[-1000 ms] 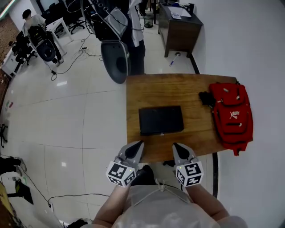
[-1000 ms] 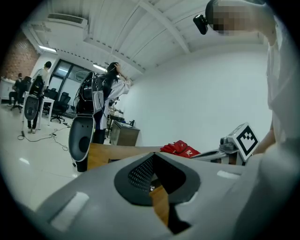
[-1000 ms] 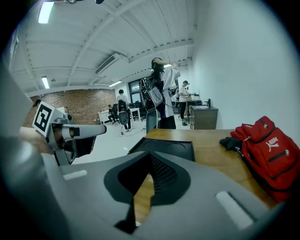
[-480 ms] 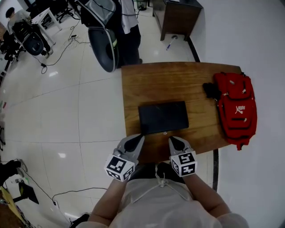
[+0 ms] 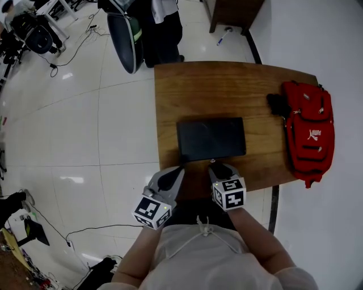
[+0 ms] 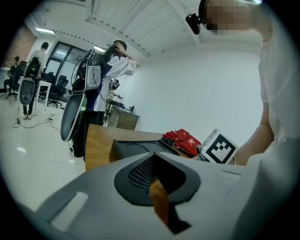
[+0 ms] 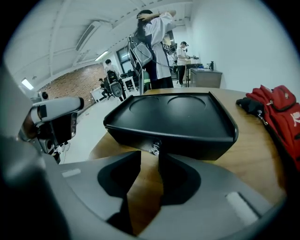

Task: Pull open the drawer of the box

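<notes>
Before the box (image 5: 211,139), right gripper (image 5: 215,166) tilts down, jaws just opening around knob (image 7: 154,149).

Glossy white tiled floor (image 5: 74,141) with black cables (image 5: 72,54) trailing across it; a plain white wall (image 5: 334,51) runs along the right of the wooden worktop (image 5: 215,85); a dark cabinet (image 5: 235,11) stands against that wall; a black office chair (image 5: 126,37) beyond the worktop; strip lights (image 7: 89,32) overhead; a brick wall (image 7: 77,82) far off.

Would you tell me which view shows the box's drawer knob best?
The right gripper view: the knob appears close on the box front. The head view shows barely a speck at the front edge; in the left gripper view it is out of sight.
</notes>
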Motion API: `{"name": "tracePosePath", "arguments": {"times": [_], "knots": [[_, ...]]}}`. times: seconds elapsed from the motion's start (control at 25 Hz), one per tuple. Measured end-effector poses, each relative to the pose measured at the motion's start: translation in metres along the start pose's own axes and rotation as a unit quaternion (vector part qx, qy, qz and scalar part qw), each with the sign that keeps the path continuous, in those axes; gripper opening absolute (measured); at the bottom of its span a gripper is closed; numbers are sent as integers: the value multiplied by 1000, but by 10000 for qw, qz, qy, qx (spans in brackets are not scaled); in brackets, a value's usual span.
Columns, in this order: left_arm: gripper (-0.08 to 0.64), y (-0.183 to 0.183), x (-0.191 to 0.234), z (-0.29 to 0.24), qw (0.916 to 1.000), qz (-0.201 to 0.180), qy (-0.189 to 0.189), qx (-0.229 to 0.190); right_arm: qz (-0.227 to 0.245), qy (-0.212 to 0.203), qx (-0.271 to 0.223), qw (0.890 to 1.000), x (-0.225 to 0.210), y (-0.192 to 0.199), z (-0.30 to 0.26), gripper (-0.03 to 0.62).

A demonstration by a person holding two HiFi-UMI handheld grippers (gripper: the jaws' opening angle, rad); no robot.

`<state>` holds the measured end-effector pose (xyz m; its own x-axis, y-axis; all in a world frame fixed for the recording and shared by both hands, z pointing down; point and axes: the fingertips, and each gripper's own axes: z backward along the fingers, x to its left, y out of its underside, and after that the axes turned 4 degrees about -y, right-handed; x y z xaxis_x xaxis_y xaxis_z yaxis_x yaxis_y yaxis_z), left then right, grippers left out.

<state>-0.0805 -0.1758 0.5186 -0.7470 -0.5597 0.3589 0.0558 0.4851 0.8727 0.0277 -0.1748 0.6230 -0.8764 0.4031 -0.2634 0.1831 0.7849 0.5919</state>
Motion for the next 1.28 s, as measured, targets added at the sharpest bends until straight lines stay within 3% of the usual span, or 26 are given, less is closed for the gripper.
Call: {"name": "tracePosePath", "arguments": {"times": [0.08,0.28,0.52,0.84,1.28], "knots": [[6,6,2,-1,10000,56,-41,27,-133,31,123,9998,-4,4,-6,144],[6,15,4,-4,9999,98,-57,107,-215,54,183,9996,-7,1,-16,147],[6,17,4,-3,9999,93,-16,135,-281,160,219,9992,-9,-1,-17,77],[6,20,1,3,9998,113,16,153,-299,129,264,9991,-5,4,-14,74],[6,26,-3,17,9998,122,-130,105,-352,11,440,9984,8,42,5,74]]}}
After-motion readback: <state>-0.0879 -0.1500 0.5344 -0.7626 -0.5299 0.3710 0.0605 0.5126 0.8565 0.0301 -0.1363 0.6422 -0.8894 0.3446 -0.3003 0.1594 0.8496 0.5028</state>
